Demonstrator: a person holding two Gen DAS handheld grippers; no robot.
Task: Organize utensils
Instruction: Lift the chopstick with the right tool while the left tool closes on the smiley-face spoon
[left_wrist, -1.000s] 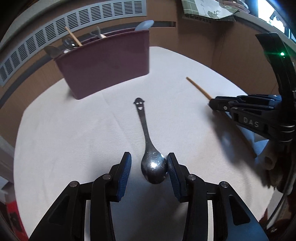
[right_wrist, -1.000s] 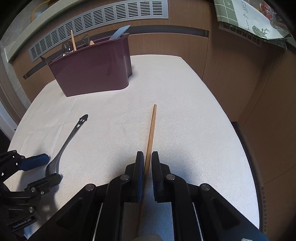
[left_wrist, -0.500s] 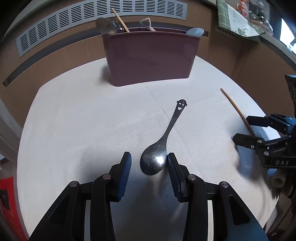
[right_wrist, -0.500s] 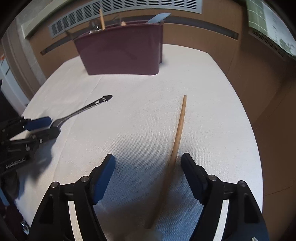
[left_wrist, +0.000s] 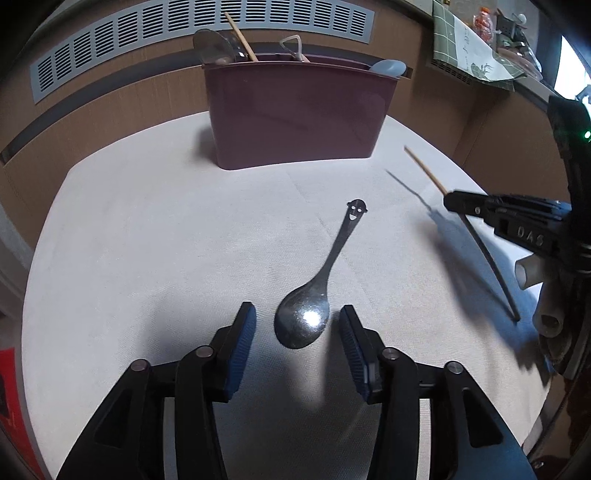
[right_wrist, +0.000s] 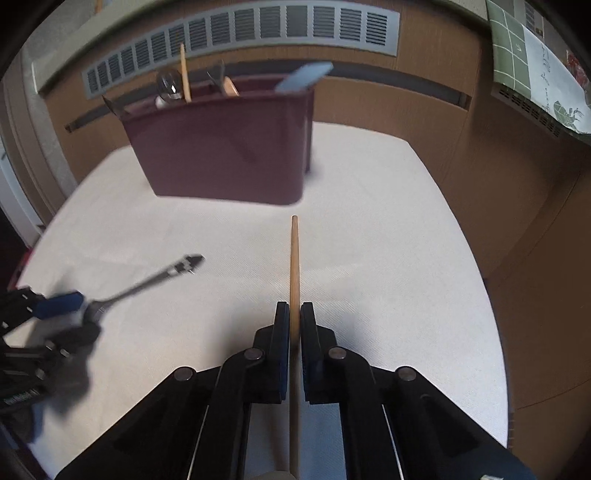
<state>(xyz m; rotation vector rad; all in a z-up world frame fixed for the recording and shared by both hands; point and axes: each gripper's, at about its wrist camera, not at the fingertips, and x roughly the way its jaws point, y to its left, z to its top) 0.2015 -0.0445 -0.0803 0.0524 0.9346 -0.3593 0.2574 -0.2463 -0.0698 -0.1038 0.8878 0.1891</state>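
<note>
While the right gripper (right_wrist: 294, 325), just closed, pinches the chopstick (right_wrist: 294, 258) for the holder (right_wrist: 229, 147), the left gripper (left_wrist: 298, 334), just widened, straddles the spoon (left_wrist: 310, 310) untouched.

Your table (left_wrist: 129, 240) wears a white cloth (right_wrist: 388, 258) across its whole top. Directly on the cloth you have a maroon utensil holder (left_wrist: 299, 114) toward the far edge and a metal spoon (left_wrist: 314, 295) (smiley-face handle end) lying flat nearer you.

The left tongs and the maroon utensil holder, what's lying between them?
Only the metal spoon, bowl between the open left tongs, handle pointing toward the holder. Otherwise bare cloth, per the left wrist view.
</note>
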